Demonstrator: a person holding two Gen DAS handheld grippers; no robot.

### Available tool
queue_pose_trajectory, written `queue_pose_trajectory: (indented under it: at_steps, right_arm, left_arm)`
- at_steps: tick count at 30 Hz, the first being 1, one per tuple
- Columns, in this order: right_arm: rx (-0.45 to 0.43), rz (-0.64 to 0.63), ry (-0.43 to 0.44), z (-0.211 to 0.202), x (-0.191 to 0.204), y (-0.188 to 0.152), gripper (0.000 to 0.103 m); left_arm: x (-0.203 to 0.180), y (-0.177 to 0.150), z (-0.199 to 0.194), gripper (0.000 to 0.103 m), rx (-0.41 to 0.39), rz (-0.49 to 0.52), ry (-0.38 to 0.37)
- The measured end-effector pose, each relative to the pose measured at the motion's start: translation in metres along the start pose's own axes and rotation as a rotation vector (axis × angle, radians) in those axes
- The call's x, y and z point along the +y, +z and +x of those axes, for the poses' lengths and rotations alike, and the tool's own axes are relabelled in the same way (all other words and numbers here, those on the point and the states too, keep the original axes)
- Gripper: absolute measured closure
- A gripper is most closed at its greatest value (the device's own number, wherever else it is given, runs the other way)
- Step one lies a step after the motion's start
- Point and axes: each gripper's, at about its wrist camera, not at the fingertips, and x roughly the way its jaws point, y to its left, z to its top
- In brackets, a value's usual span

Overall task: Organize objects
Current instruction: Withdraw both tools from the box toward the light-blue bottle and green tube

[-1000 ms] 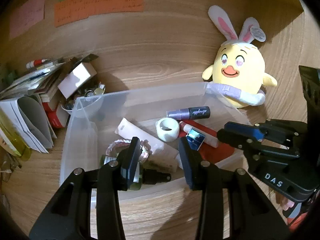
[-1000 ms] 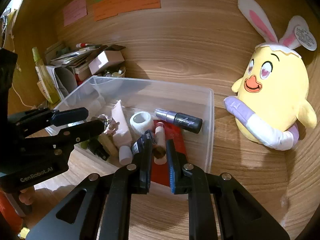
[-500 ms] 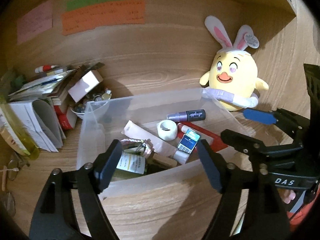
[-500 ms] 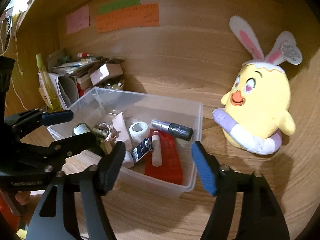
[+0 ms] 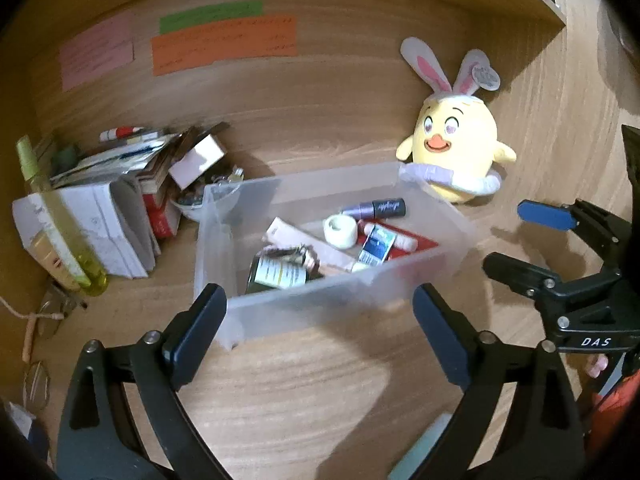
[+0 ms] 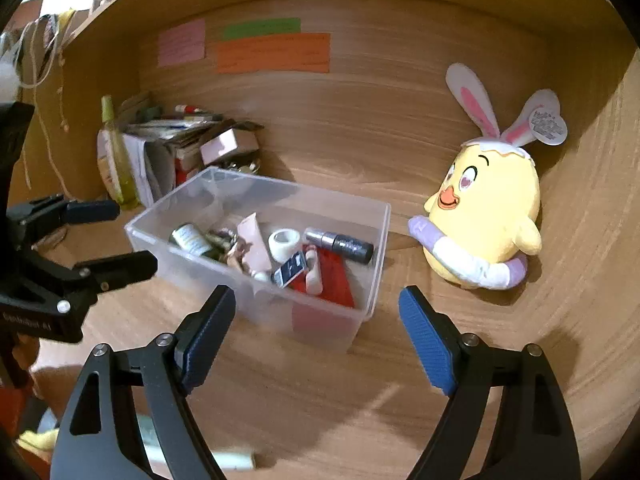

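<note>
Both grippers hang above the wooden worktop (image 5: 320, 392), short of the clear plastic bin (image 5: 224, 240). Left gripper (image 5: 320, 320): jaws spread wide and opening, nothing between the pads. Right gripper (image 6: 316, 320): jaws likewise wide and opening, nothing held.

The bin sits mid-worktop, near the back wall. Inside it:
- a white tape roll (image 6: 283, 242), about the middle;
- a dark tube with silver cap (image 6: 340, 243), toward the bin's far right;
- a pale pink tube (image 6: 254, 244), lying beside the roll;
- a labelled green bottle (image 5: 276, 276), at the bin's left end;
- a red flat packet (image 6: 336, 280) under the smaller items.

A yellow chick plush with bunny ears (image 6: 488, 216) stands right of the bin, apart from it. A heap of papers and boxes (image 5: 120, 200) fills the back left corner.
</note>
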Motion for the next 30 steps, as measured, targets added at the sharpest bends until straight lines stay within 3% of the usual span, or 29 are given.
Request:
queue_pose_trajectory:
  at_steps: [4, 8, 21, 30]
  right_arm:
    - [0.010, -0.029, -0.028, -0.010, 0.004, -0.011, 0.021]
    - [0.041, -0.015, -0.001, -0.016, 0.002, -0.025, 0.021]
    - [0.156, -0.023, 0.063, -0.018, 0.013, -0.067, 0.021]
    - [0.204, 0.006, 0.111, -0.015, 0.019, -0.084, 0.021]
  left_arm:
    - [0.001, -0.008, -0.009, 0.008, 0.002, 0.008, 0.021]
    - [0.001, -0.021, -0.015, 0.007, 0.028, 0.007, 0.003]
    - [-0.027, -0.080, 0.009, 0.007, 0.223, 0.048, -0.081]
    - [-0.037, -0.096, 0.011, 0.007, 0.274, 0.089, -0.122]
